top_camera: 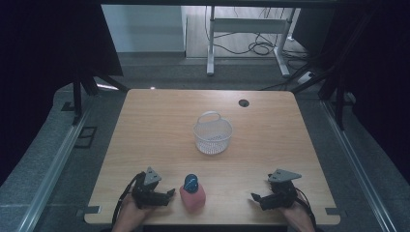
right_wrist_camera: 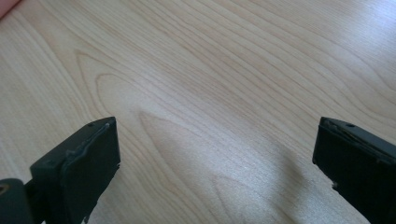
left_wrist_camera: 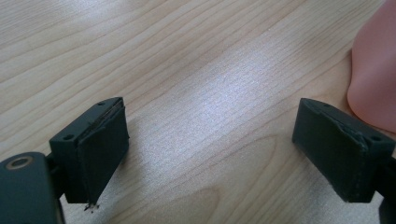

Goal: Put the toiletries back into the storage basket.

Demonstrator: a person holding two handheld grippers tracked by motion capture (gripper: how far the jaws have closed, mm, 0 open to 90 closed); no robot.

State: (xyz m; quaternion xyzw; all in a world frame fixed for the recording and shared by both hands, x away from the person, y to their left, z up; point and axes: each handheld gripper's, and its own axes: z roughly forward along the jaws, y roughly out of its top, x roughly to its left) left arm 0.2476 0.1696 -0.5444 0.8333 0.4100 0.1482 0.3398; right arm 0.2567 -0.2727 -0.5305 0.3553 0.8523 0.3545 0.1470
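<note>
Pink soft-looking lump with a blue cap [top_camera: 192,192] sits at the near edge of the tabletop [top_camera: 159,125], between the two tools — nearest to the left one. Looks like a squat pink bottle or pouch, rounded body, blue top tilted; can't tell the exact item. Left tool [top_camera: 167,194] lies low just beside it, jaws spread wide, holding nothing; the pink side shows right by one jaw in the left gripper view, so my read is it's lined up for a side grab. Right tool [top_camera: 256,198] rests well apart, jaws also wide, empty — likely parked. White mesh basket [top_camera: 212,133] stands mid-tabletop, probably the drop target.
</note>
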